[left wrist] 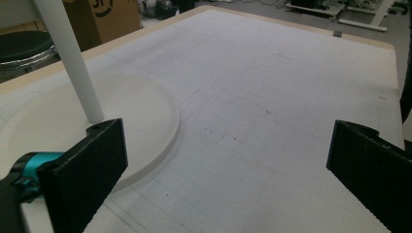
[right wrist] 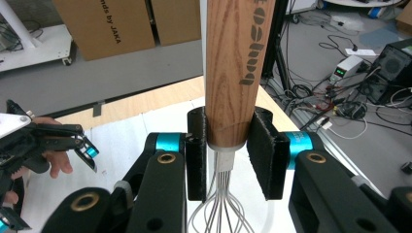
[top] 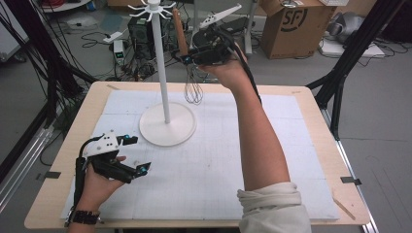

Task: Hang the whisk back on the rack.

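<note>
A whisk with a wooden handle and wire head hangs upright above the far part of the table, held by my right gripper, which is shut on the handle's lower end. In the right gripper view the handle stands clamped between the two pads, wires below. A white hook stand with a round base rises just left of the whisk; its hooks are at the top. My left gripper rests open low at the front left, its pads wide apart beside the stand's base.
A white gridded mat covers the wooden table. Behind the table are a cardboard box, cables and electronics on the floor. Black frame legs stand at the right, more at the left.
</note>
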